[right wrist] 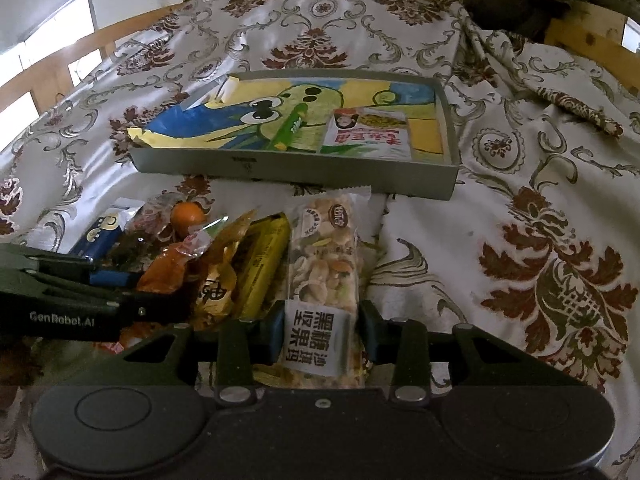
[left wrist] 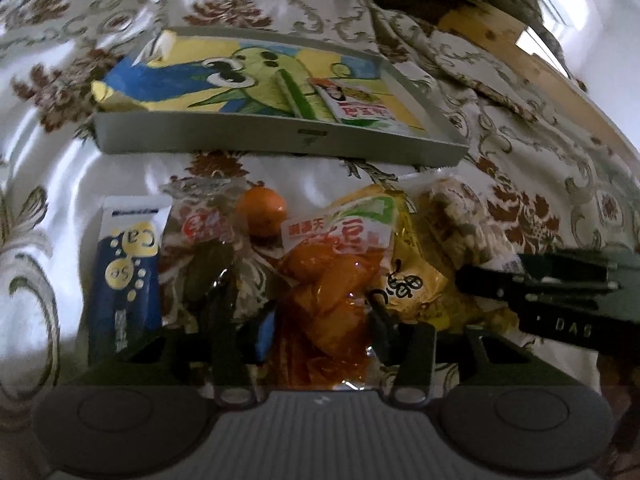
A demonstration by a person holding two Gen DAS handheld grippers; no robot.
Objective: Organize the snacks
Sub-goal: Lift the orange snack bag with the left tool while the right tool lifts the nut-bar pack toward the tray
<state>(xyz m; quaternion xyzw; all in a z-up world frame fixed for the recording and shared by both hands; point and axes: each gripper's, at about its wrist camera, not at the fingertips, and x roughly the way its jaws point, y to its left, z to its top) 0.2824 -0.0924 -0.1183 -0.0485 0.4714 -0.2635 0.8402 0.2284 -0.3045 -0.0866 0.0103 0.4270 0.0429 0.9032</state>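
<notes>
Left wrist view shows the left gripper (left wrist: 298,312) angled down over a row of snacks on a floral bedspread (left wrist: 520,184), its jaws either side of an orange-red pouch (left wrist: 324,276); whether the pads press on it cannot be told. Right wrist view shows the right gripper (right wrist: 320,332), likewise tilted down, with its blue pads clamped on the near end of a clear nut bar (right wrist: 324,264), white-labelled and showing pale nuts and seeds through the wrapper. Five more items lie beside that bar: a gold bar (right wrist: 266,264), a yellow packet (right wrist: 218,276), the orange-red pouch, one small orange (right wrist: 186,216), a clear wrapper with a red mark (left wrist: 204,232) and a blue-and-white sachet (left wrist: 128,264) at the far left. Beyond the row sits one grey tray (right wrist: 296,170) lined with a green cartoon dinosaur drawing (right wrist: 304,116); it holds one white-and-red packet (right wrist: 368,136) near its right end. Each gripper's dark finger reaches into the other's view from the side.
</notes>
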